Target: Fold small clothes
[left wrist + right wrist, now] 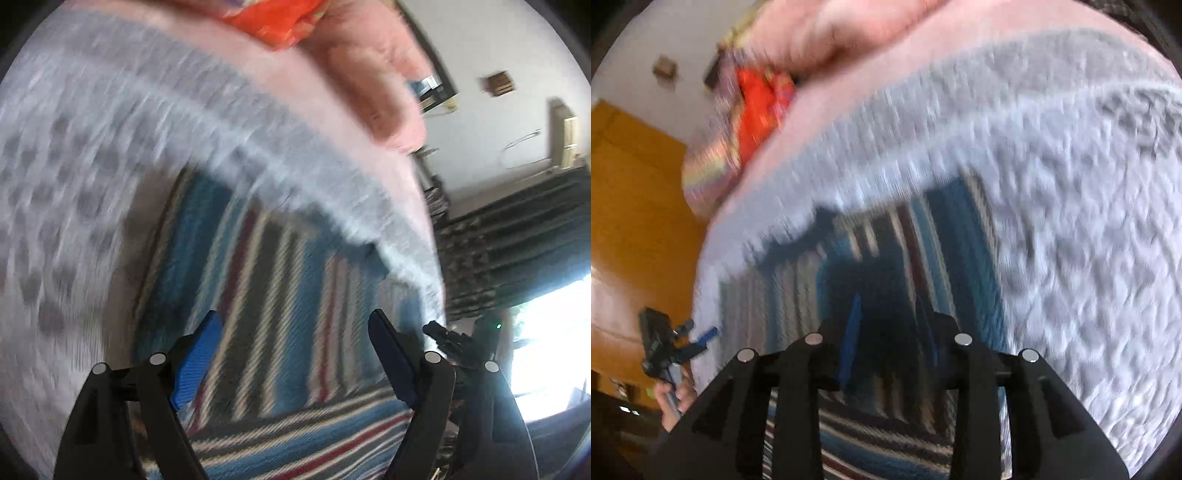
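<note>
A small cloth (280, 266) with blue, white, grey and red stripes lies flat on a pale textured bedspread (55, 184). My left gripper (295, 332) hovers over its near part, open wide, with nothing between the blue pads (195, 362). In the right wrist view the same striped cloth (886, 236) lies straight ahead. My right gripper (894, 332) hangs low above it, jaws narrowed with a dark gap left between them and nothing visibly pinched. Both views are blurred by motion.
A pink heap (369, 74) and an orange cloth (273, 18) lie at the bed's far side. The right gripper (443, 334) shows beyond the bed edge. A hand (672, 398) holds the left gripper (701, 336) beside an orange wall (635, 206).
</note>
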A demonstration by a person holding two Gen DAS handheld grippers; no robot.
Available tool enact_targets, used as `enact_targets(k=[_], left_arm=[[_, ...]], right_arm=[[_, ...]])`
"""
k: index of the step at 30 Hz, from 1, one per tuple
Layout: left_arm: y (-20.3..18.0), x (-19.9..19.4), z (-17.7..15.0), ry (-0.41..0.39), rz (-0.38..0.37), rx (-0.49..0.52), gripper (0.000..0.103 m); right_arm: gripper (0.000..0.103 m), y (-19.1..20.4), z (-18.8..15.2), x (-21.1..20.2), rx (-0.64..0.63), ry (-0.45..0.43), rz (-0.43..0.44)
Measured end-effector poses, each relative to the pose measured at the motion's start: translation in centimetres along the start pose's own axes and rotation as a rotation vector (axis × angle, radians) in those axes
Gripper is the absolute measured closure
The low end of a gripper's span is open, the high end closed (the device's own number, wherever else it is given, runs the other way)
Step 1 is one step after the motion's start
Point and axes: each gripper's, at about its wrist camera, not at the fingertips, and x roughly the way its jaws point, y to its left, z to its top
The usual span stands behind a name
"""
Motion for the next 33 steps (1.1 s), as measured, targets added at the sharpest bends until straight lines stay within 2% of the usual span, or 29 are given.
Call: enact_targets(k=[3, 7, 8, 9, 10, 12, 13, 15, 18, 19, 20, 21, 22, 23, 24, 25, 26, 27, 29, 31, 33], left_arm=[[-0.6, 0.9, 2.4, 0.002, -0.029, 0.005, 0.022], [0.6, 4.5, 4.1, 0.067, 0.030, 0.001, 0.022], [1.4, 5.5, 4.1, 0.085, 0.074, -0.010, 0.022], [1.9, 6.3, 3.9, 0.097, 0.110, -0.015, 0.022], [2.4, 7.0, 3.9, 0.111, 0.139, -0.010, 0.029], [2.1, 6.9, 3.7, 0.110, 0.156, 0.015, 0.030], [1.8, 6.5, 3.6, 0.104, 0.146, 0.016, 0.030], [0.8, 4.8, 2.7, 0.097, 0.083, 0.043, 0.030], [0.3, 3.5, -0.3, 0.145, 0.005, 0.099, 0.030], [0.5, 3.7, -0.9, 0.159, 0.016, 0.104, 0.030], [1.4, 4.4, -1.9, 0.187, 0.060, 0.101, 0.030], [2.1, 4.8, -2.2, 0.194, 0.088, 0.100, 0.032], [2.5, 5.0, -2.4, 0.188, 0.103, 0.105, 0.040], [2.2, 4.8, -2.0, 0.183, 0.112, 0.096, 0.043], [1.9, 4.0, -2.0, 0.168, 0.092, 0.079, 0.043], [1.4, 3.2, -2.2, 0.158, 0.050, 0.080, 0.042], [0.6, 2.5, -2.6, 0.154, -0.006, 0.098, 0.041], [-0.2, 1.8, -3.4, 0.156, -0.030, 0.135, 0.041], [-0.1, 1.9, -4.6, 0.186, -0.018, 0.152, 0.039], [1.2, 3.9, -5.3, 0.223, 0.072, 0.141, 0.041], [1.8, 4.3, -5.6, 0.206, 0.072, 0.129, 0.041]], right_arm=[[0.072, 0.6, 1.5, 0.7, 0.025, 0.028, 0.078], [0.072, 0.9, 1.4, 5.4, 0.011, 0.168, 0.084], [0.076, 0.5, 1.1, 6.5, 0.009, 0.194, 0.062], [0.091, 0.0, 0.9, 7.2, -0.004, 0.195, 0.025], [0.103, -0.4, 0.8, 7.5, -0.022, 0.191, -0.001], [0.103, -0.9, 1.1, 7.1, -0.006, 0.189, 0.014], [0.098, -0.8, 1.0, 6.3, -0.006, 0.174, 0.019], [0.095, -0.5, 0.4, 4.4, -0.009, 0.160, 0.072], [0.095, 0.1, -1.2, 3.5, -0.029, 0.192, 0.137], [0.095, 0.1, -2.1, 4.0, -0.037, 0.219, 0.132], [0.097, -0.1, -2.9, 4.9, -0.047, 0.240, 0.091], [0.103, -0.4, -3.4, 5.5, -0.053, 0.245, 0.058], [0.103, -0.5, -3.5, 5.7, -0.055, 0.240, 0.052], [0.103, -0.5, -3.5, 5.4, -0.046, 0.235, 0.056], [0.096, -0.2, -3.6, 4.5, -0.025, 0.216, 0.079], [0.094, 0.1, -3.6, 3.7, -0.027, 0.203, 0.099], [0.094, 0.4, -3.8, 2.7, -0.035, 0.190, 0.123], [0.094, 0.4, -4.1, 2.0, -0.036, 0.180, 0.137], [0.094, -0.9, -4.9, 1.6, 0.002, 0.174, 0.139], [0.103, -2.6, -5.6, 3.2, 0.026, 0.205, 0.058], [0.103, -3.1, -5.8, 3.6, 0.027, 0.208, 0.048]])
